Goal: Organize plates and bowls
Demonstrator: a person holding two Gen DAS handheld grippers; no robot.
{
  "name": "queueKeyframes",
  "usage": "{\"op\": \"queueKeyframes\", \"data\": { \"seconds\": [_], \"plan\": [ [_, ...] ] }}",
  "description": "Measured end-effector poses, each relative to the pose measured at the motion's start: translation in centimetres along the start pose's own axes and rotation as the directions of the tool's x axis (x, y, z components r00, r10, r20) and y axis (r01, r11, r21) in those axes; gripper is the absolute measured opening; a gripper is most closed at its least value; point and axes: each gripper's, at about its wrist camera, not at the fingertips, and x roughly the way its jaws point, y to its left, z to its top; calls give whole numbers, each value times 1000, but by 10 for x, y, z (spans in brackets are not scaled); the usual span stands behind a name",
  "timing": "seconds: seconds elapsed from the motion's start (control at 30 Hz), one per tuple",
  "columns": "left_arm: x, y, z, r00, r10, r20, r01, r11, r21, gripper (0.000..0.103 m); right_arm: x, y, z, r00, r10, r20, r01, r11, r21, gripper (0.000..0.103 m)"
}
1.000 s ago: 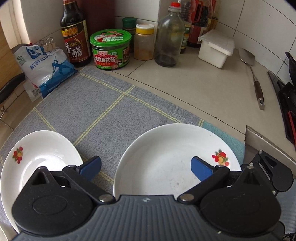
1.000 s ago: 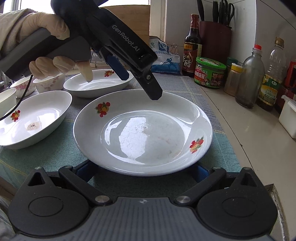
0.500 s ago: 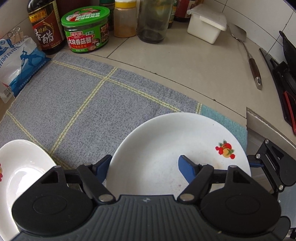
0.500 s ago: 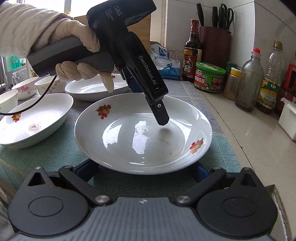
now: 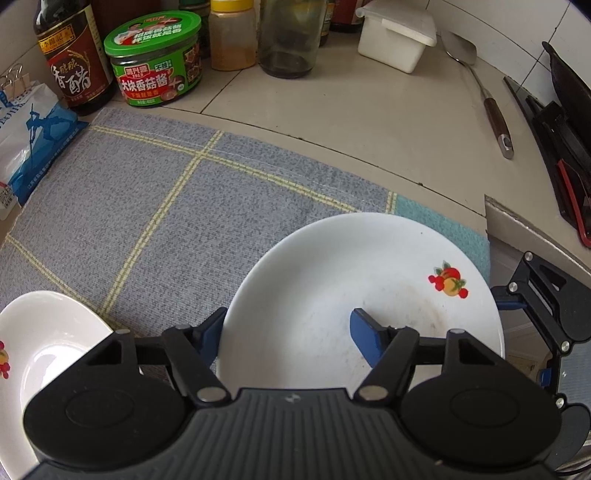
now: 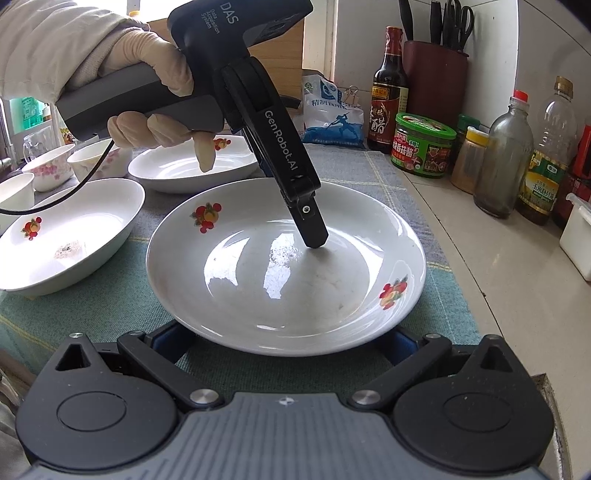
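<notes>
A white plate with fruit prints (image 5: 332, 280) (image 6: 284, 266) lies on the grey checked mat (image 5: 166, 206). My left gripper (image 5: 288, 332) is open and straddles the plate's rim: one blue finger (image 5: 364, 336) is inside the plate, the other (image 5: 212, 332) is outside its left edge. In the right wrist view its tip (image 6: 312, 229) rests in the plate's well. My right gripper (image 6: 284, 341) is open, its blue fingers (image 6: 164, 338) low at the plate's near edge, partly hidden under the rim. Other white fruit-print dishes sit to the left (image 5: 40, 343) (image 6: 62, 236) (image 6: 188, 166).
Small floral bowls (image 6: 48, 170) stand at the far left. Bottles and jars line the wall: vinegar bottle (image 5: 70, 62), green-lidded jar (image 5: 155, 59), glass bottle (image 6: 502, 155). A salt bag (image 5: 33, 136), white box (image 5: 397, 35) and spatula (image 5: 487, 99) lie on the counter. A stove edge (image 5: 554, 147) is at right.
My left gripper has moved down and forward over the plate, so one finger now sits inside the well and the other outside the rim. My right gripper has stayed at the near edge.
</notes>
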Motion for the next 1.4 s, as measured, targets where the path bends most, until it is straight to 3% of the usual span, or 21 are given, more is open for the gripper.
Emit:
{"op": "queueKeyframes", "data": {
  "seconds": [0.63,1.4],
  "plan": [
    [-12,13,13,997,-10,79,12,1000,-22,70,4,-18,32,999,-4,-32,2,998,-67,103],
    [19,58,66,993,33,112,-25,996,-80,70,63,-73,61,998,29,-56,-35,995,-94,103]
  ]
}}
